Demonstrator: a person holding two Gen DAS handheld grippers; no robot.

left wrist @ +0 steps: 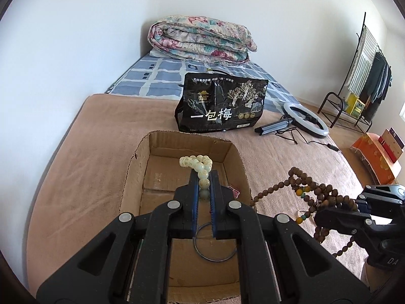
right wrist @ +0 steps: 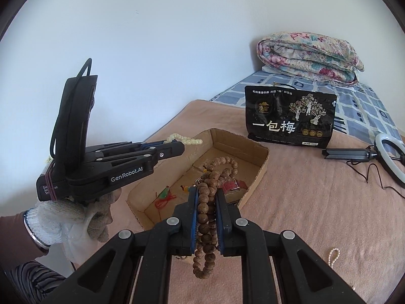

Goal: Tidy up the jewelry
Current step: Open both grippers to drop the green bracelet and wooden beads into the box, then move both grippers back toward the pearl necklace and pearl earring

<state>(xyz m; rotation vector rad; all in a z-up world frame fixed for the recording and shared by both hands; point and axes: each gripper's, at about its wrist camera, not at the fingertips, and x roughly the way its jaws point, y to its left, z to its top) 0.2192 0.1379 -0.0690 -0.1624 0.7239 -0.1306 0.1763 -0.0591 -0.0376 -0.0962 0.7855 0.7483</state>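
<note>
left wrist fisheye: the left tool [left wrist: 204,177] is clenching a pale green bead bracelet [left wrist: 200,168] over the cardboard box [left wrist: 131,167] at centre frame; the right tool [right wrist: 207,192] is clenching a brown wooden bead strand [right wrist: 206,197] above the box's lower edge.

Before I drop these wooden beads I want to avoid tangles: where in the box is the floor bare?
Bare cardboard shows along the far wall of the box and in the middle, between the red-cord charm and the red watch. The near end is crowded: a bangle lies there, and the left hand-held gripper holds pale beads over it.
</note>
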